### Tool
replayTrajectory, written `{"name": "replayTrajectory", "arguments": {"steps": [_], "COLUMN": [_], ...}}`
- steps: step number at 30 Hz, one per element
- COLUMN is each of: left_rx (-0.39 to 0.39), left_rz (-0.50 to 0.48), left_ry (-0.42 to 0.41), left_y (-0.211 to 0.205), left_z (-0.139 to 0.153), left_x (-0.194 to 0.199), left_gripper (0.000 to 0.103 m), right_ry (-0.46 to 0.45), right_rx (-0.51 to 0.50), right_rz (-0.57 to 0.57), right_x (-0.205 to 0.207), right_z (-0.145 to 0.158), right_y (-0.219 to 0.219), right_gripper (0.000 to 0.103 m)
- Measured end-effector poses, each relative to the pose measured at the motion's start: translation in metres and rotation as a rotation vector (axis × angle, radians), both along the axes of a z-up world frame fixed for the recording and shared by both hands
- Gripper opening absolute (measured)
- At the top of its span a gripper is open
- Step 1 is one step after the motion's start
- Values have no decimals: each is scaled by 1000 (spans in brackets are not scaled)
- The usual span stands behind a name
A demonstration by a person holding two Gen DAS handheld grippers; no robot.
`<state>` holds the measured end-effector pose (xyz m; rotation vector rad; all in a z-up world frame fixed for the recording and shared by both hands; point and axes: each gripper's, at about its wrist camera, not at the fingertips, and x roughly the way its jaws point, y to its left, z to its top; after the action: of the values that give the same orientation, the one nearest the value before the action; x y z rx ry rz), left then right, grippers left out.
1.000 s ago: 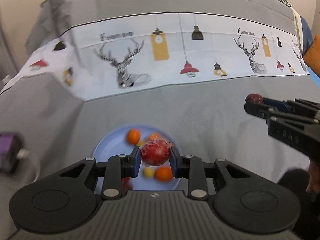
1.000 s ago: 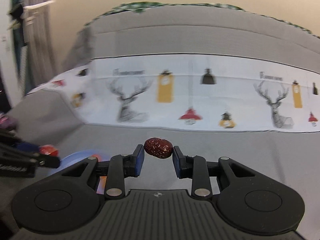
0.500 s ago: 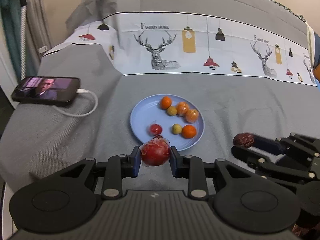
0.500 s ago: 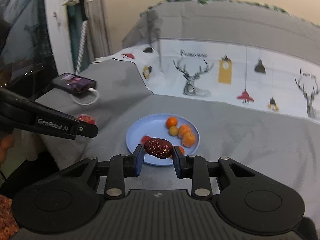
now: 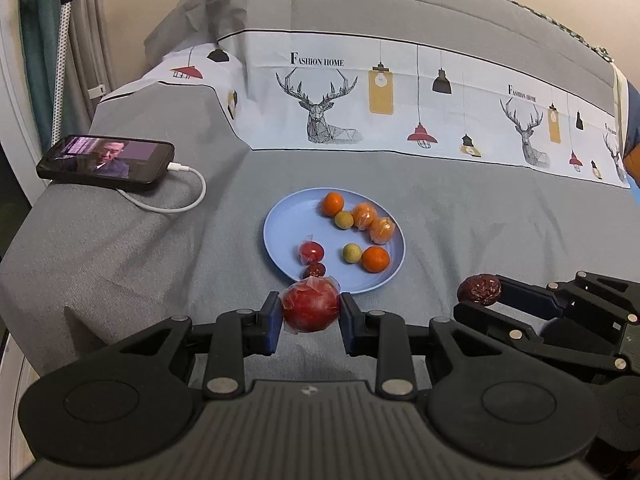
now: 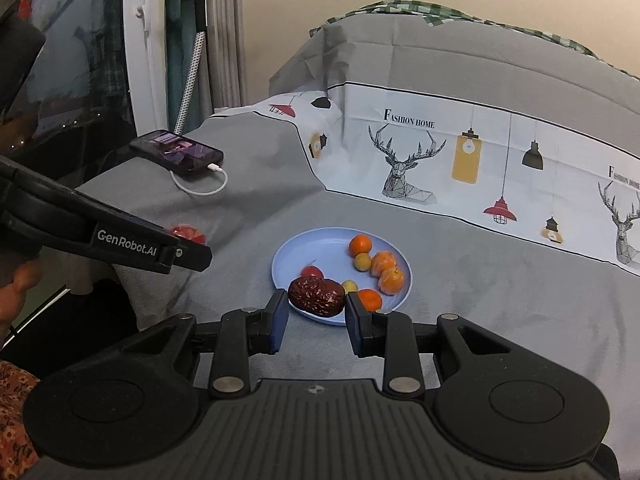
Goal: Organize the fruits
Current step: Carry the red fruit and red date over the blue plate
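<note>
Both grippers have swung back to face the blue plate (image 5: 280, 236): left gripper (image 5: 310, 314) clamps a wrapped red fruit (image 5: 310, 308), right gripper (image 6: 316, 310) a dried jujube (image 6: 316, 295), ready for placing.

From the left wrist we lose the near rim of the blue plate (image 5: 280, 224) behind the wrapped red fruit (image 5: 310, 310). From the right wrist the red date (image 6: 317, 295) covers part of that rim, and the left gripper (image 6: 200, 254) hides most of its red fruit. The dark small fruit (image 5: 315, 270) on the plate is too small for us to name. The phone (image 5: 106, 158) screen stays unreadable.
</note>
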<state>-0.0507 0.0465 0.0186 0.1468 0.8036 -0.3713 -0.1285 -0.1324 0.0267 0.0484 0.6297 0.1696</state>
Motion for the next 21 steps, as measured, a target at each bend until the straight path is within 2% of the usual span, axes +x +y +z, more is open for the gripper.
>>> {"name": "replayTrajectory", "arguments": {"steps": [21], "left_rx": [6], "left_rz": [18], "left_ry": [25], "left_y": [-3], "left_z": [-9], "left_x": [20], "left_gripper": [33], "right_ry": [63], "right_rx": [28], "right_rz": [4], "right_x": [10], "right_z": [-13], "right_y": [-4], "right_gripper": [32]}}
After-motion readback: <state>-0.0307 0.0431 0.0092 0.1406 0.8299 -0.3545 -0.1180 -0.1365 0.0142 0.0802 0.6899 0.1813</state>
